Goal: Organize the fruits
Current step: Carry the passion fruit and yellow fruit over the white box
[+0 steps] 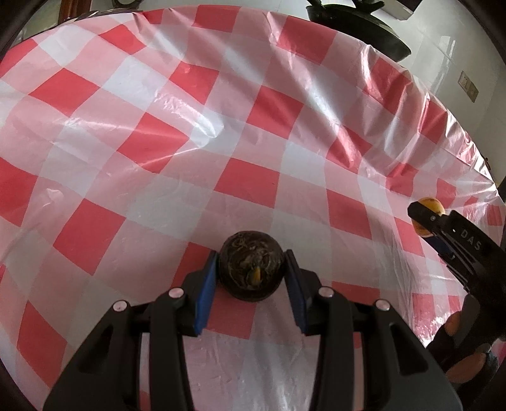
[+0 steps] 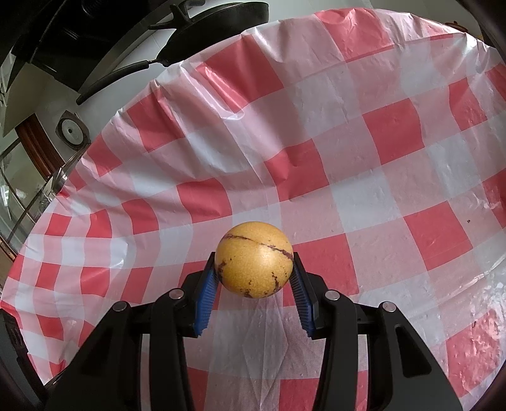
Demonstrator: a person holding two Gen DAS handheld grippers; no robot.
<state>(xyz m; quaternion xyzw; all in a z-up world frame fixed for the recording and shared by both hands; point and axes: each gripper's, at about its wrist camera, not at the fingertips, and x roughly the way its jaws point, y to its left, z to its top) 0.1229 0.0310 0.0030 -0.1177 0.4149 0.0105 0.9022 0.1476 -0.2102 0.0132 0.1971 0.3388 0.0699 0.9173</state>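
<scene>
In the left wrist view, my left gripper (image 1: pixel 252 259) is shut on a dark brown, wrinkled round fruit (image 1: pixel 251 268) held just above the red-and-white checked tablecloth (image 1: pixel 158 126). In the right wrist view, my right gripper (image 2: pixel 254 262) is shut on a yellow-orange round fruit (image 2: pixel 254 259) with brown scar lines, above the same cloth (image 2: pixel 348 142). The right gripper also shows at the right edge of the left wrist view (image 1: pixel 458 240), with its yellow fruit (image 1: pixel 430 205) partly hidden behind a finger.
The table's far edge curves across the top of both views. A dark chair (image 2: pixel 132 47) stands beyond it, also seen in the left wrist view (image 1: pixel 357 22). The cloth is wrinkled with raised folds (image 1: pixel 202 126). The person's hand (image 1: pixel 465 357) is at the lower right.
</scene>
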